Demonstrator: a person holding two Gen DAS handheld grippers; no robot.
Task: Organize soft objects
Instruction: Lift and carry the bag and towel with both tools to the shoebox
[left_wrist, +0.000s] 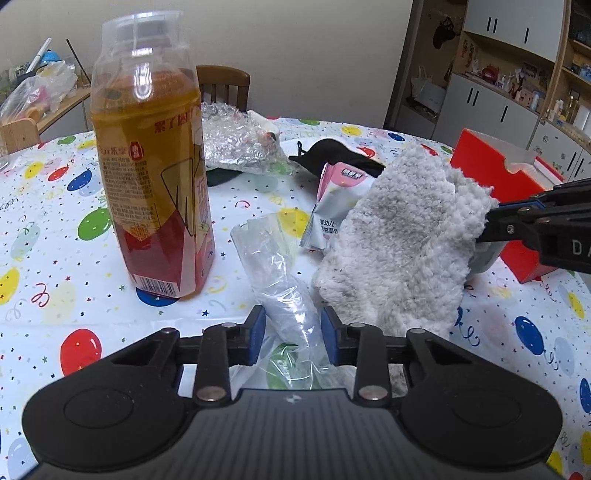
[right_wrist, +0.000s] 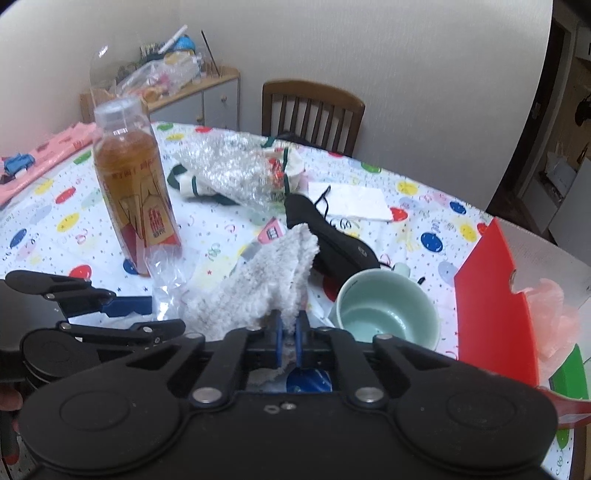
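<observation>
A clear crumpled plastic bag (left_wrist: 280, 288) lies on the balloon-print tablecloth (left_wrist: 74, 229), and my left gripper (left_wrist: 293, 325) is shut on its near end, both blue pads against the film. In the right wrist view the same bag (right_wrist: 166, 280) sits in front of the left gripper (right_wrist: 155, 314). A fluffy grey-white cloth (right_wrist: 266, 280) stands lifted, pinched at one edge by my shut right gripper (right_wrist: 290, 328). From the left wrist view the cloth (left_wrist: 402, 236) hangs from the right gripper (left_wrist: 487, 221), its lower edge on the table.
A tall tea bottle (left_wrist: 155, 177) stands just left of the bag. Close to the right gripper sit a pale green mug (right_wrist: 388, 310) and a red box (right_wrist: 495, 306). Behind lie a wipes packet (left_wrist: 332, 206), a black pouch (right_wrist: 332, 236) and bubble wrap (right_wrist: 229, 170).
</observation>
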